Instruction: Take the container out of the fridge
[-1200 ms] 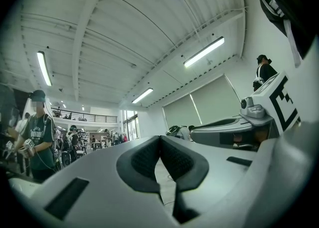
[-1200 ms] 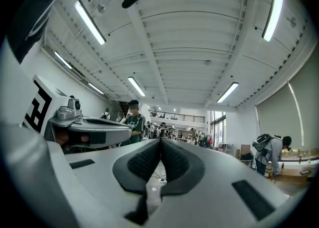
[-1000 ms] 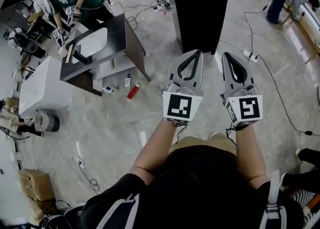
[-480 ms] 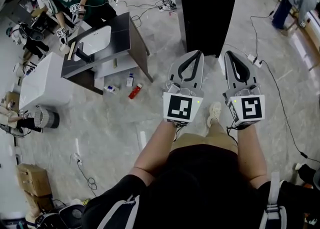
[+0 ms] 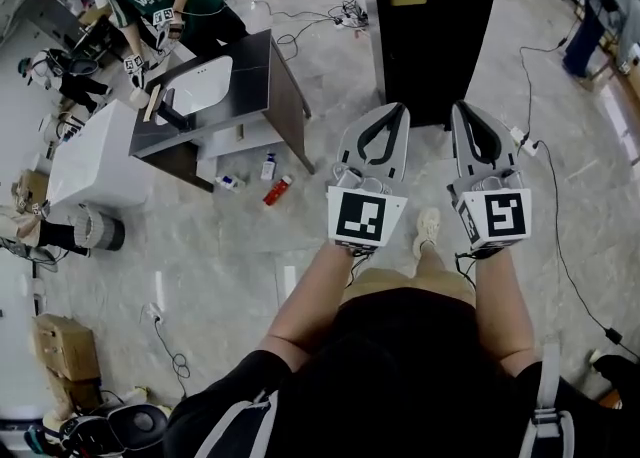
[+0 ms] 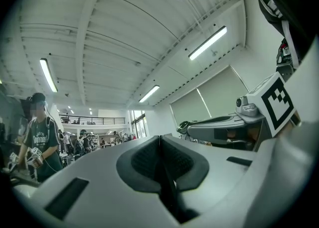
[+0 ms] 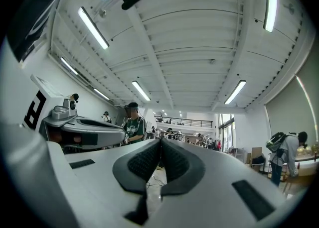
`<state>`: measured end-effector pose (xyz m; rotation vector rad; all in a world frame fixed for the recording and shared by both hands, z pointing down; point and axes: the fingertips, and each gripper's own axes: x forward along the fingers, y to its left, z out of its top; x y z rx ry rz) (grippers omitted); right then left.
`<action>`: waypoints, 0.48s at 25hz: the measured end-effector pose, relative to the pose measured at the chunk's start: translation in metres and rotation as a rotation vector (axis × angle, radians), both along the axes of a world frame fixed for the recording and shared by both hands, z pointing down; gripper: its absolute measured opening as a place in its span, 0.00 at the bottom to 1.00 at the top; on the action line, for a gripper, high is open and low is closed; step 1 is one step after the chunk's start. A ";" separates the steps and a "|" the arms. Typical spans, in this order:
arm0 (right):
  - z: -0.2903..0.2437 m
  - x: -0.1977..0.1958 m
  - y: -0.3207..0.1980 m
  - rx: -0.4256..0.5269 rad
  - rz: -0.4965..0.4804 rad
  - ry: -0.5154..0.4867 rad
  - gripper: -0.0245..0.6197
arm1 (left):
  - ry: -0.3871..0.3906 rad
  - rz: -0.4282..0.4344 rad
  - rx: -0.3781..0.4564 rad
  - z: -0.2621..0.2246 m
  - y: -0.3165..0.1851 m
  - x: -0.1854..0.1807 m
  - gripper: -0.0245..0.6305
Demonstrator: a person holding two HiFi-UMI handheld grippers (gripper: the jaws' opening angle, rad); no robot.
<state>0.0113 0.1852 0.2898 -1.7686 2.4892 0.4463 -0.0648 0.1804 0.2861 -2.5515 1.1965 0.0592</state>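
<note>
Grey plastic left gripper (image 5: 384, 114), right gripper (image 5: 470, 114): jaws closed, empty | carried side by side toward tall black fridge (image 5: 435, 41), probably approaching it.

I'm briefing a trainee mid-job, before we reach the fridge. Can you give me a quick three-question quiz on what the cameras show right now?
1. True or false: the left gripper is holding something.
2. Multiple choice: the black fridge is A) upright, ahead of both grippers; B) between the two grippers; C) tipped on its side.
3. Fill in: the right gripper has its jaws ____.
Key: 1 false; 2 A; 3 shut.
</note>
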 end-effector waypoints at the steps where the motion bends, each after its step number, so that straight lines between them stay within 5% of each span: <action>1: -0.001 0.004 -0.010 0.003 -0.006 -0.001 0.09 | -0.001 -0.003 0.007 -0.002 -0.009 0.004 0.07; 12: -0.006 0.059 -0.157 -0.023 -0.058 0.017 0.09 | -0.008 -0.050 0.009 -0.004 -0.150 0.063 0.07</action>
